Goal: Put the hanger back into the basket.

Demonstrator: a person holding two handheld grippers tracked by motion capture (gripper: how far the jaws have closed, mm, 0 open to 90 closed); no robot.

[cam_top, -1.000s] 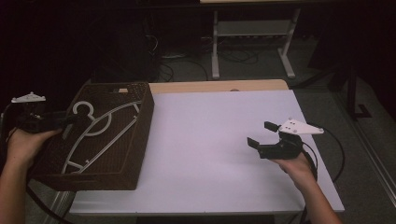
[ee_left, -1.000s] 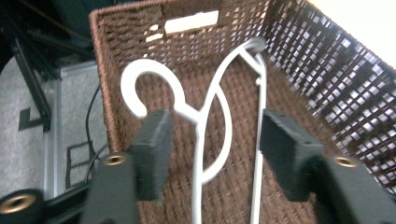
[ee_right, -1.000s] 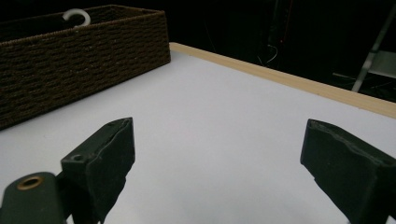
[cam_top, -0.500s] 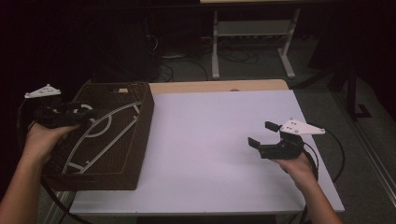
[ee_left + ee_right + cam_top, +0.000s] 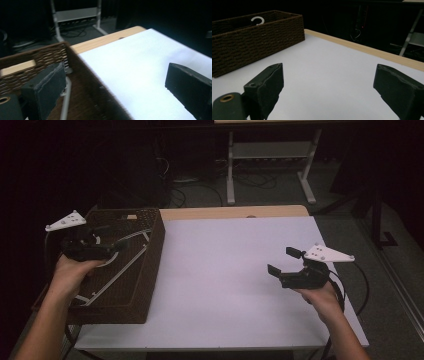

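1. We note the left hand-held gripper (image 5: 117,245) now sits over the woven basket (image 5: 150,270), farther along the basket than it was a second ago, when it hung at the basket's outer left edge. Its jaws have just been opening; in the left gripper view they stand wide with nothing between them.
2. The white clothes hanger (image 5: 120,270) lies inside the basket, its hook toward the far end. The left hand-held gripper is released and just above it. We cannot tell whether a pad touches the wire.
3. Our judgement: the jaws have been readied for a grasp on the hanger, which is not yet lifted.
4. The right hand-held gripper (image 5: 285,262) hovers above the right part of the desk (image 5: 225,270), where it was a second ago. Its jaws are spread and hold nothing.
5. Materials: the basket is dark brown wicker, rectangular, with a ribbed weave and straight walls. The hanger is thin, smooth and white, with a curved hook (image 5: 257,20) showing over the rim in the right gripper view.
6. The desk carries a flat matte white sheet; a pale wood strip (image 5: 235,212) runs along its far edge. The jaw pads are black and look foam-like, with rough edges.
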